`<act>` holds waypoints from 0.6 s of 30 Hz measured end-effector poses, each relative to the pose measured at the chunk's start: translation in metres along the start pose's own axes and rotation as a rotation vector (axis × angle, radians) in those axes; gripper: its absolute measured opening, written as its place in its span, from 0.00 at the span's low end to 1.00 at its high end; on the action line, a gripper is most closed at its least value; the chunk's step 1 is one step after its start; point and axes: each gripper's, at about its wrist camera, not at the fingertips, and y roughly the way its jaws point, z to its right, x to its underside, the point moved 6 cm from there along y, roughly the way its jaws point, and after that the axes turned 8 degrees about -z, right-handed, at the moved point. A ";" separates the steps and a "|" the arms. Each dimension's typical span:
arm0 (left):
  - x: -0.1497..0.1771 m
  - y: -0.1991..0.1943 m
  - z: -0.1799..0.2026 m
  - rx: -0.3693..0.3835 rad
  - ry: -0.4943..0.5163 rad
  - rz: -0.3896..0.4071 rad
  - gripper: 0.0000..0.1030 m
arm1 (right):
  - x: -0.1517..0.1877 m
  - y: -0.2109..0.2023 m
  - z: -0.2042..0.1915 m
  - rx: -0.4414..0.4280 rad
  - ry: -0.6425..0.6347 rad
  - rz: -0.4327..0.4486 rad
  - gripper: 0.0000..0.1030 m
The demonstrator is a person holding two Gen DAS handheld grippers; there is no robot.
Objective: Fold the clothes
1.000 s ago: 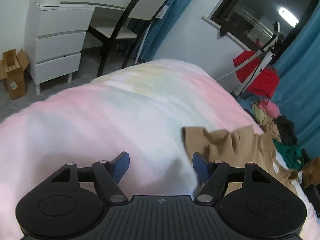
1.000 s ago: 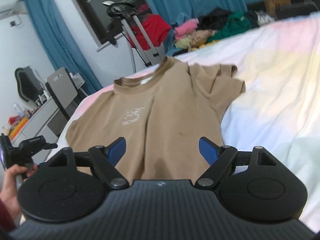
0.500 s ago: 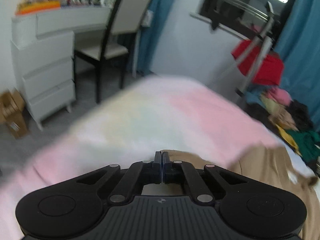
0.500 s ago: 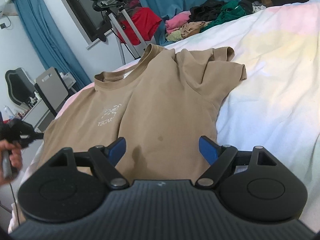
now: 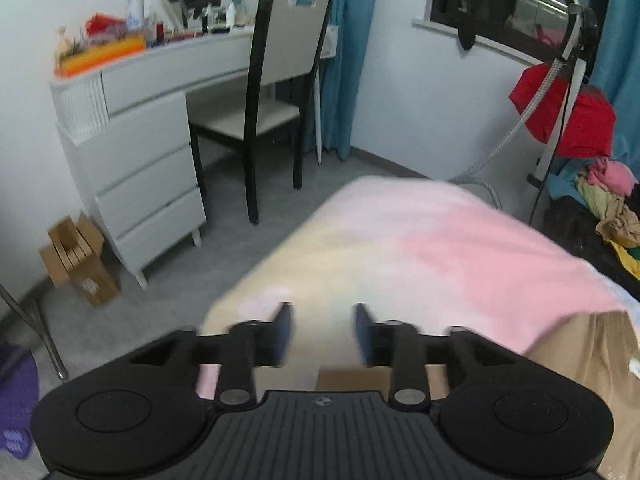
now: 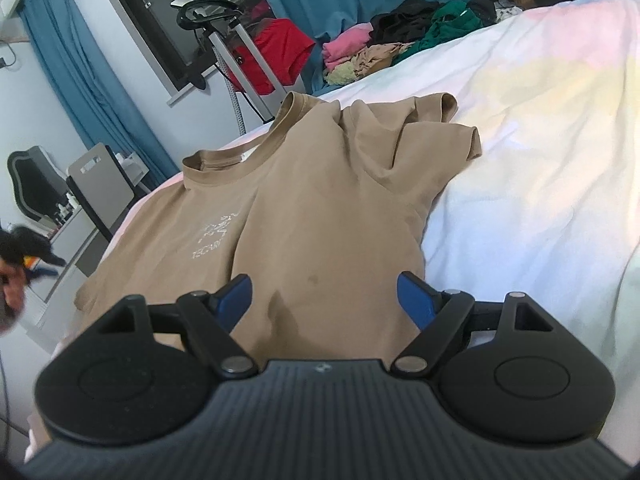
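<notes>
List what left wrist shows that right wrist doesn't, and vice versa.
Left wrist only: the white drawer unit, the cardboard box on the floor beside it, and the left tongs, opening with nothing between them.

Right wrist only: the tan T-shirt's collar, chest print and bunched sleeve, plus the right tongs, open over its lower part.

Both: the pastel bedspread, a part of the tan T-shirt, the chair, the red garment on the stand, and the pile of clothes.
</notes>
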 end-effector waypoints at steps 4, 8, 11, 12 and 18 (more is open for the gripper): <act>0.018 0.019 -0.001 0.062 -0.042 -0.031 0.66 | 0.001 0.000 0.001 -0.008 0.012 -0.002 0.79; 0.024 0.034 0.011 0.056 0.018 -0.040 0.68 | 0.002 0.001 0.003 -0.012 0.020 -0.002 0.79; 0.033 0.038 0.036 0.060 0.183 -0.026 0.27 | 0.002 0.004 0.004 -0.010 0.018 -0.004 0.79; 0.039 0.034 0.048 0.057 0.274 -0.002 0.04 | 0.002 0.005 0.004 -0.009 0.017 -0.003 0.79; 0.076 -0.024 0.096 -0.072 0.651 0.344 0.02 | 0.003 0.009 0.004 -0.001 0.002 0.000 0.81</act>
